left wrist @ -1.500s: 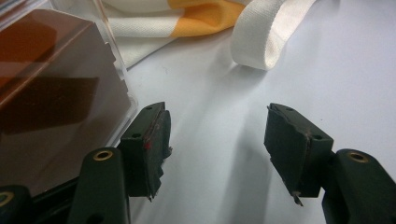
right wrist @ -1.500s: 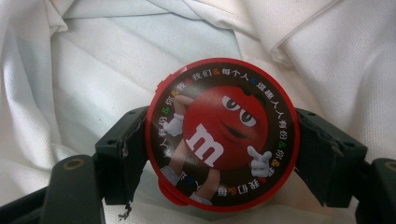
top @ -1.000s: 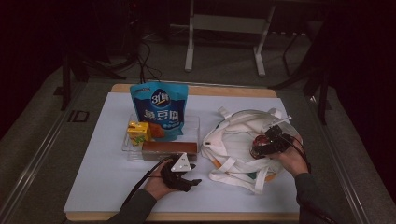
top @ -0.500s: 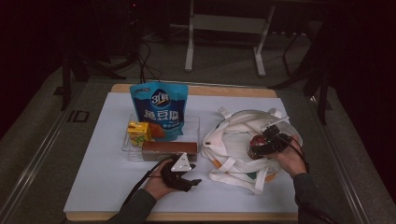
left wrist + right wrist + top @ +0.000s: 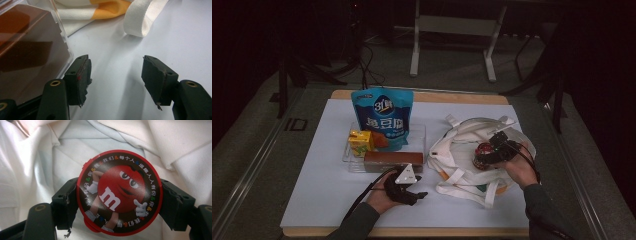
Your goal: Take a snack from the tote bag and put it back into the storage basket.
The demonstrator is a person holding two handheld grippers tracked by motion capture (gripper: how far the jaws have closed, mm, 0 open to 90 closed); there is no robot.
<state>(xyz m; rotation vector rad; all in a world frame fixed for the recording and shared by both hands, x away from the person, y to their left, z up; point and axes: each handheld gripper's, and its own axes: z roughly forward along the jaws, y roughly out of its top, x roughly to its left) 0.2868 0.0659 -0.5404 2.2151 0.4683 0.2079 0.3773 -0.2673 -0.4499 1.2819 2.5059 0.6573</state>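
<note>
A round red M&M's tin (image 5: pixel 119 195) sits between the pads of my right gripper (image 5: pixel 118 203), which is shut on its rim. In the high view the tin (image 5: pixel 482 155) hangs just over the crumpled white tote bag (image 5: pixel 462 145) at the right of the table, with white cloth behind it. My left gripper (image 5: pixel 418 187) rests on the white table sheet near the front, its jaws pointing right toward the bag. In the left gripper view it (image 5: pixel 116 72) stands open with nothing between its pads (image 5: pixel 83 72). A long brown box (image 5: pixel 27 50) lies just to its left, and a bag strap (image 5: pixel 141 17) lies ahead.
A clear tray (image 5: pixel 419 135) at mid-table holds a blue snack pouch (image 5: pixel 383 117) standing upright, a yellow drink carton (image 5: pixel 360 141) and the brown box (image 5: pixel 389 160). The white sheet (image 5: pixel 322 190) has bare room at the front left. Dark floor and a metal stand (image 5: pixel 452 30) lie beyond the table.
My right gripper has drifted slightly left over the bag with the tin in it. The left hand has stayed put.
</note>
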